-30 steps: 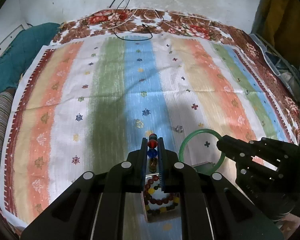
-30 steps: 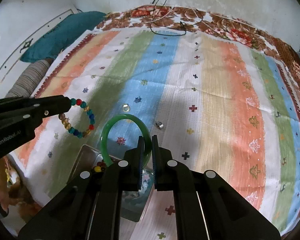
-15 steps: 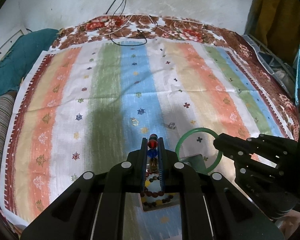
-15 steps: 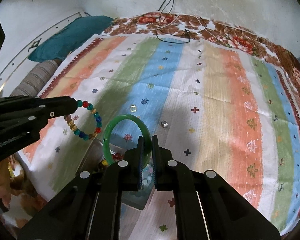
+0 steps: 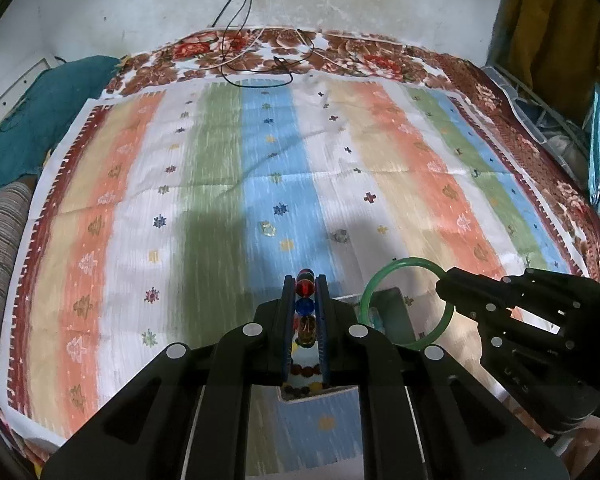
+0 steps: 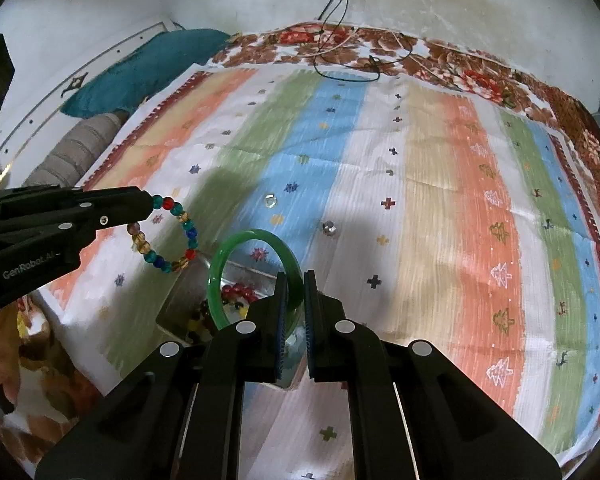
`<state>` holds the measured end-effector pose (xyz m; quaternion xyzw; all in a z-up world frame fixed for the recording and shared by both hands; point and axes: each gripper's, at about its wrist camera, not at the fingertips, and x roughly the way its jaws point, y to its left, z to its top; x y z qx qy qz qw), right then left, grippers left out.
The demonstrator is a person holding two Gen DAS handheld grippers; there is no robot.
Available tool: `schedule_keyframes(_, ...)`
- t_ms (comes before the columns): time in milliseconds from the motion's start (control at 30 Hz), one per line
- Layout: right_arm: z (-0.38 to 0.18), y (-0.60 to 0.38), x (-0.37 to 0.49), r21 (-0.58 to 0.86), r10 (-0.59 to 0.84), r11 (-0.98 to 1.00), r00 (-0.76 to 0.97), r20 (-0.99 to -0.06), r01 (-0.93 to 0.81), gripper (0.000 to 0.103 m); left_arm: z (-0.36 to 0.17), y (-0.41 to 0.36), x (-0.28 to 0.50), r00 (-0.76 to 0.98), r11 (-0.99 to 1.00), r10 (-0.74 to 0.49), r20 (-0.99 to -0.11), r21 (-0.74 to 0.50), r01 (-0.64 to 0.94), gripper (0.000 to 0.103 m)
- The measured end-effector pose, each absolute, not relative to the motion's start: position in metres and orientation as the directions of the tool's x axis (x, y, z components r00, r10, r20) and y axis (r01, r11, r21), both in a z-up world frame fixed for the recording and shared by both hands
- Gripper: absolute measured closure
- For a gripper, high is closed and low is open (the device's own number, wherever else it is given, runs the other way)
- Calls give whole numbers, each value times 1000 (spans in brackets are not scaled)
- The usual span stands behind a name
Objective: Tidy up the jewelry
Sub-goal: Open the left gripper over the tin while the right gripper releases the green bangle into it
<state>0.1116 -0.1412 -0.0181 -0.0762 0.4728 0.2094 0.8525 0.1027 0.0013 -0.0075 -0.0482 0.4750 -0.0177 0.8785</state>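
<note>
While the left gripper (image 5: 305, 280) is clamped on a beaded bracelet (image 6: 172, 236), its jaws pressed together on the red and blue beads, the rest of that multicoloured loop hangs free below the tips, as the right wrist view shows at about 9 o'clock. The right gripper (image 6: 296, 276) is clamped just as tightly on a green bangle (image 6: 236, 264), holding it upright by its rim so the ring stands out toward 11 o'clock from the jaws. In the left wrist view the same bangle (image 5: 384, 288) appears at 3 o'clock of the left gripper, with the right gripper (image 5: 444, 290) pinching its far edge.

Beneath both grippers sits a small metal tray (image 6: 180, 304) on the bed, holding more bead jewelry (image 6: 236, 294) in red, yellow and dark colours; the bangle and bracelet are both held in the air over or just beside it.

Farther out, toward 12 o'clock, two small rings lie on the striped bedsheet (image 6: 440, 200): a pale one (image 6: 269, 200) on the blue stripe and a silvery one (image 6: 329, 227) on the white stripe, well apart from each other. Beyond, dark cables (image 6: 340, 60) trail across the floral blanket (image 6: 480, 76) at the wall, and a teal pillow (image 6: 140, 68) lies at 10 o'clock.
</note>
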Motion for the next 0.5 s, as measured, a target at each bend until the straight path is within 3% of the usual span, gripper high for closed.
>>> schedule_keyframes(400, -23, -132, 104, 93, 313, 886, 438, -843, -454, 91, -14, -6, 94, 525, 997, -58, -849, -71, -4, 91)
schedule_keyframes(433, -25, -132, 105, 95, 309, 886, 424, -851, -453, 80, -16, -6, 96, 521, 998, -43, -853, -58, -12, 87)
schedule_keyframes(467, -26, -133, 106, 94, 302, 890, 423, -854, -446, 61, -17, -5, 97, 517, 999, -26, -856, -44, -23, 79)
schedule_keyframes(500, -25, -134, 107, 92, 299, 893, 429, -852, -440, 56, -18, -5, 98, 517, 999, -20, -856, -41, -29, 77)
